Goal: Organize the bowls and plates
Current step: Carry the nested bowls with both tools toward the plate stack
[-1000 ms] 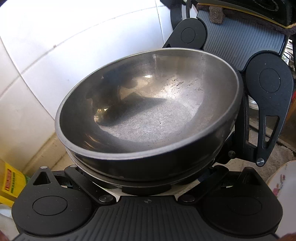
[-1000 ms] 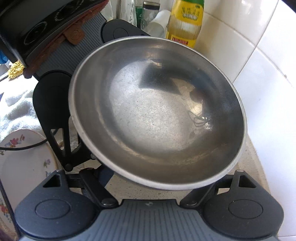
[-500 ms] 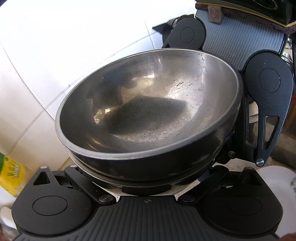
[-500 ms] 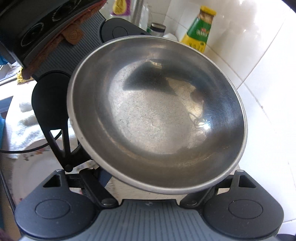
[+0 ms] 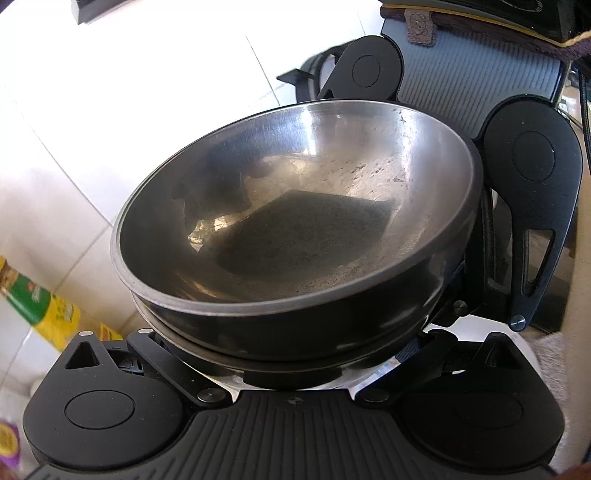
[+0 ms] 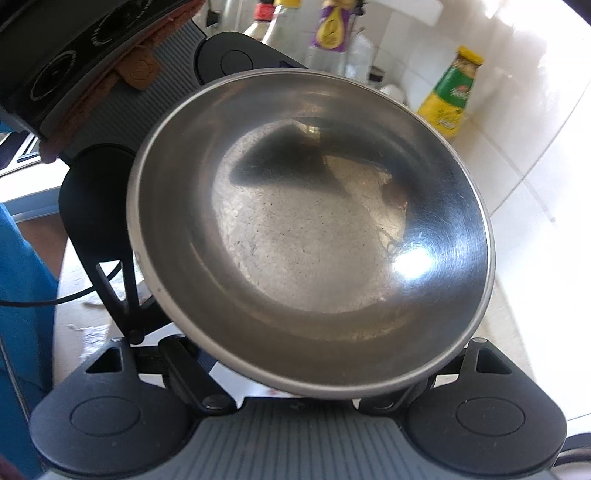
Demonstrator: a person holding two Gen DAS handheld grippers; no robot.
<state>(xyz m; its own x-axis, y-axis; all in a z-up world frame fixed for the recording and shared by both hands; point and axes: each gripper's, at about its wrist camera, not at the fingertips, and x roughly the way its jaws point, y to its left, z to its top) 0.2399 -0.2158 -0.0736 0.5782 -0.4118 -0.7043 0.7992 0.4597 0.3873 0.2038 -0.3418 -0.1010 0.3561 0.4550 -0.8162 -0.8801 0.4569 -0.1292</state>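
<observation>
Stacked round stainless-steel bowls (image 5: 295, 229) held in the air between both grippers, tilted, near white tiled wall (image 5: 110, 110). Left gripper (image 5: 295, 365) and right gripper (image 6: 321, 354) each grasping the stack; fingertips hidden. Yellow-green bottle (image 6: 448, 99) far right.

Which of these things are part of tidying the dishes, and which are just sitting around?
Part of the job:
steel bowl, with a second rim nested under it
left gripper
right gripper

Just lying about:
yellow bottle with green label
other bottles
white wall tiles
</observation>
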